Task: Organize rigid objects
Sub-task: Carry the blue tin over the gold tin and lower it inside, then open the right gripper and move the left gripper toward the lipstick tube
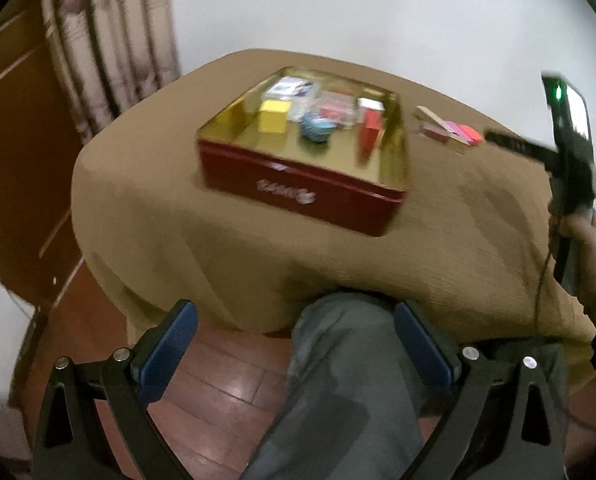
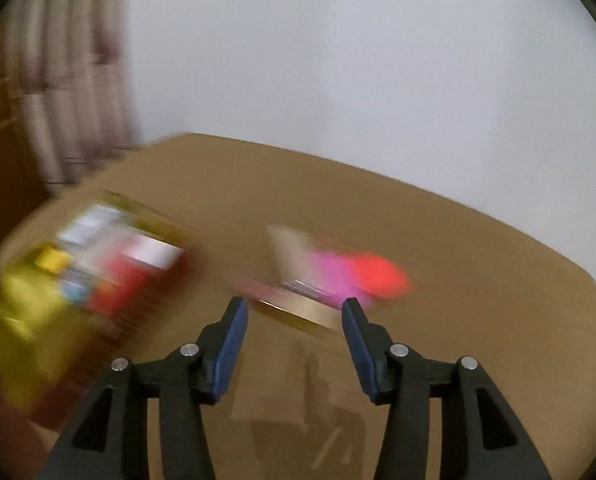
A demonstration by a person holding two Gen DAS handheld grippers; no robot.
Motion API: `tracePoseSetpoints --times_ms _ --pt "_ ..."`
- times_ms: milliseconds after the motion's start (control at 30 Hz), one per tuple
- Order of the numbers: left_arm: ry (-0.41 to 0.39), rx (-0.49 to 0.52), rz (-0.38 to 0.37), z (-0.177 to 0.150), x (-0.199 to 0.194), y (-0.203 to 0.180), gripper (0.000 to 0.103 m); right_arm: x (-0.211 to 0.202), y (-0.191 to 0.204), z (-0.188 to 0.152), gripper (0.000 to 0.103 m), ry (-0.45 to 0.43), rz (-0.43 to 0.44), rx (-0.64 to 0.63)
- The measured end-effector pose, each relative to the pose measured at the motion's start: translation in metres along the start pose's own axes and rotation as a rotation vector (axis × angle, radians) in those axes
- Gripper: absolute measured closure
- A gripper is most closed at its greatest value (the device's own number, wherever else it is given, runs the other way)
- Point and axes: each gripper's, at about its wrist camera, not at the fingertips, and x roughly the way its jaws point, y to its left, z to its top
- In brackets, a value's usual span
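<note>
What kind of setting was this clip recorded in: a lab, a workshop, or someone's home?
Most likely a room in a home. A small table under a tan cloth stands on a reddish wood floor, a pleated curtain hangs by a plain white wall, and a red tin holds small household items.

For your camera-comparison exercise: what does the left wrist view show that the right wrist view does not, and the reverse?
Left wrist only: the person's trouser leg, wooden floor and the right gripper's body seen from outside. Right wrist only: the right gripper with open fingers, holding nothing. Both: the red tin, pink and red items, brown tablecloth.
</note>
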Motion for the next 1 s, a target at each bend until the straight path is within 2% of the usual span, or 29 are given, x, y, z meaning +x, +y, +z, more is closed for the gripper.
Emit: tracePoseSetpoints --times_ms 67,133,233,333,433,533,633,700,833,1000 --pt "-0.028 0.038 -0.026 0.002 -0.008 -0.013 0.006 0.01 -0.047 -0.021 0.053 0.047 -0.079 0.06" --pt "-0.051 0.084 -0.059 0.007 -0.013 -0.029 0.006 0.014 -0.077 -0.034 0.053 0.07 -0.167 0.089" --pt "-0.079 0.168 -0.105 0.022 -0.017 -0.058 0.006 0.015 -0.119 -0.049 0.053 0.081 -0.23 0.152" --pt "-0.085 0.23 -0.164 0.05 -0.012 -0.09 0.004 0.023 -0.141 -0.058 0.053 0.111 -0.292 0.197" --pt "-0.049 0.233 -0.233 0.084 0.006 -0.112 0.004 0.027 -0.153 -0.06 0.052 0.122 -0.252 0.258" --pt "-0.012 0.196 -0.274 0.122 0.03 -0.13 0.004 0.027 -0.157 -0.062 0.038 0.126 -0.218 0.288" --pt "0.056 0.158 -0.292 0.158 0.064 -0.147 0.004 0.033 -0.161 -0.063 0.037 0.14 -0.187 0.309" --pt "0.127 0.088 -0.353 0.179 0.087 -0.152 0.004 0.034 -0.165 -0.063 0.037 0.136 -0.159 0.321" --pt "0.235 -0.08 -0.4 0.207 0.123 -0.154 0.004 0.031 -0.173 -0.065 0.037 0.107 -0.101 0.354" --pt "0.305 -0.187 -0.381 0.22 0.151 -0.156 0.004 0.027 -0.184 -0.068 0.037 0.082 -0.039 0.398"
